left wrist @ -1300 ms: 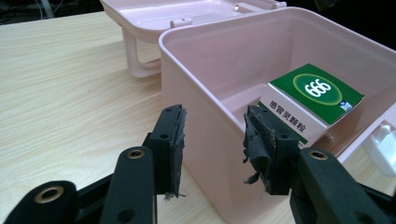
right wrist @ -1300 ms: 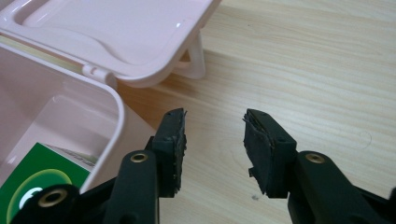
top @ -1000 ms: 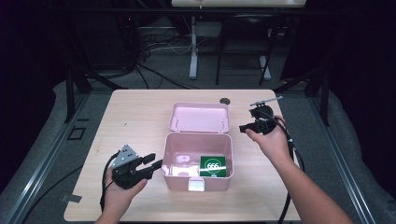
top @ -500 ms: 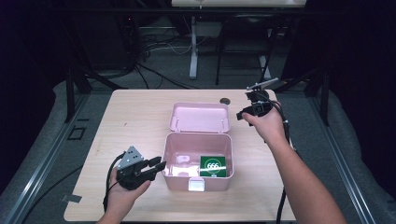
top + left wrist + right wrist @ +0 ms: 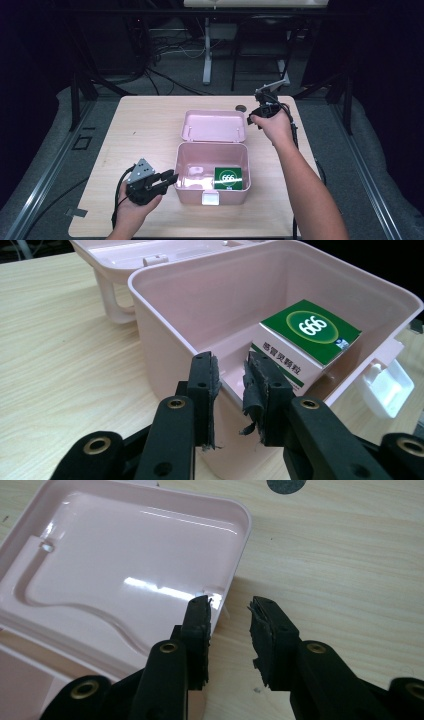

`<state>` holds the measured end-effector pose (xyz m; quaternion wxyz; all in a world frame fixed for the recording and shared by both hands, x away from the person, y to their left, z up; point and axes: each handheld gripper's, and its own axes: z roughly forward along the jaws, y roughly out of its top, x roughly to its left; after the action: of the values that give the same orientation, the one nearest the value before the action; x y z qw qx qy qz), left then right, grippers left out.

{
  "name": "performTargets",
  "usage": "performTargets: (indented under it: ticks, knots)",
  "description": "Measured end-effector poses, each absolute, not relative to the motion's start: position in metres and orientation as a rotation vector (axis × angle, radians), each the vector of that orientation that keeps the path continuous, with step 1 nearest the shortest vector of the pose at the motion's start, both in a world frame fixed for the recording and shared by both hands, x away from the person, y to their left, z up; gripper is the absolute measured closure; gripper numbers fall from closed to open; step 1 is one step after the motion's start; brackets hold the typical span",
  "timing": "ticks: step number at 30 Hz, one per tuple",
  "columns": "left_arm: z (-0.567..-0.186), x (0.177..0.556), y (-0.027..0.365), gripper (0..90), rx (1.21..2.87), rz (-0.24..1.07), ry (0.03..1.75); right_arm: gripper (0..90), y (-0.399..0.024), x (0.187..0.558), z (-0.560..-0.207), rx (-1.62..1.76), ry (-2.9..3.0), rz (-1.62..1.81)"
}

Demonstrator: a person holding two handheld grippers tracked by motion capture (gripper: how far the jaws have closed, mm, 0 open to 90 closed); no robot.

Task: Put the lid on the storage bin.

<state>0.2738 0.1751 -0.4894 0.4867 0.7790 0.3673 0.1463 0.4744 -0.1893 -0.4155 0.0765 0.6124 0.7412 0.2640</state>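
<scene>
Left gripper (image 5: 227, 385) now clamps box wall (image 5: 165, 340)

Green-and-white carton (image 5: 307, 342) inside pink box (image 5: 165, 330): white "666" in ringed oval on green top face. White side face: row of green Chinese characters, "感冒灵颗粒". Small mark at top-face corner, too small to read.

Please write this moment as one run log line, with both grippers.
left gripper: shut on pink box wall | right gripper: open, jaws just closing astride lid edge | green carton: inside box
</scene>
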Motion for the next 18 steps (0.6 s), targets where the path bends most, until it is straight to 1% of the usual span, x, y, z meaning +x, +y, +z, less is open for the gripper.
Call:
performTargets:
  ticks: [11,18]
  knots:
    - [-0.489,0.272,0.172,73.7,1.902,0.377,0.884,71.7,-0.172,0.502,-0.44,1.884,2.207,0.747]
    - [-0.49,0.272,0.173,73.8,1.901,0.38,0.882,72.8,-0.169,0.515,-0.451,1.931,2.185,0.734]
